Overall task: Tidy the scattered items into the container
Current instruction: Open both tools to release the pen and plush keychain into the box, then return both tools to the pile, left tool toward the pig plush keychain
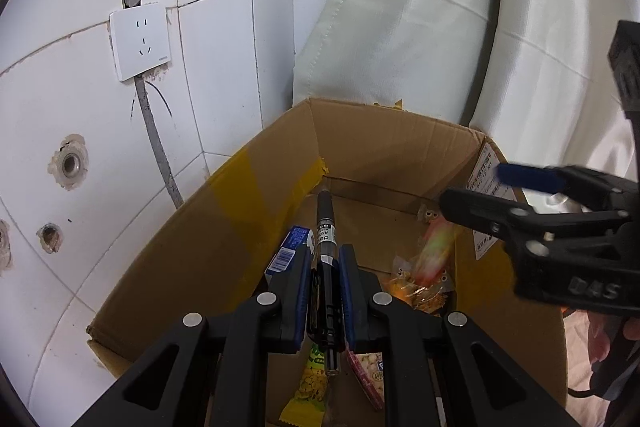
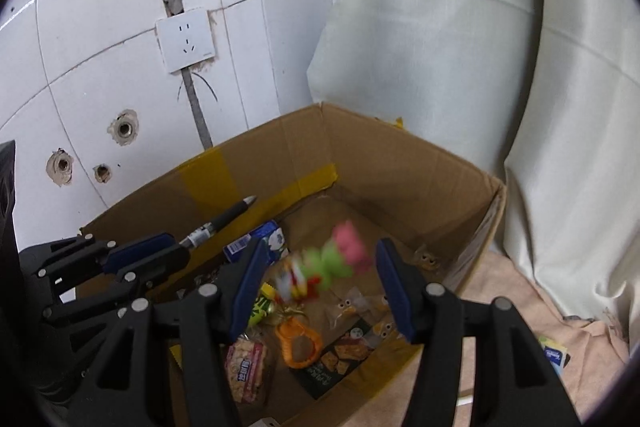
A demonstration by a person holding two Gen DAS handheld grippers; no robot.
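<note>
An open cardboard box (image 1: 240, 195) stands against the tiled wall; its far wall (image 2: 400, 163) also shows in the right wrist view. My left gripper (image 1: 325, 251) is shut on a black pen (image 1: 326, 239), held over the box with the tip pointing away. The right wrist view shows that gripper (image 2: 156, 253) and the pen (image 2: 224, 219) at the left. My right gripper (image 2: 322, 247) stands open over the box. A blurred pink and green toy (image 2: 340, 255) is in the air between its jaws, touching neither pad. The left wrist view has the right gripper (image 1: 472, 185) above the blurred toy (image 1: 438, 247).
Inside the box lie a blue carton (image 2: 256, 241), an orange ring toy (image 2: 298, 343), a pink snack packet (image 2: 246, 363), a dark cracker packet (image 2: 344, 355) and small clear packets. A white curtain (image 2: 440, 67) hangs behind. A beige cloth (image 2: 500, 307) lies right of the box.
</note>
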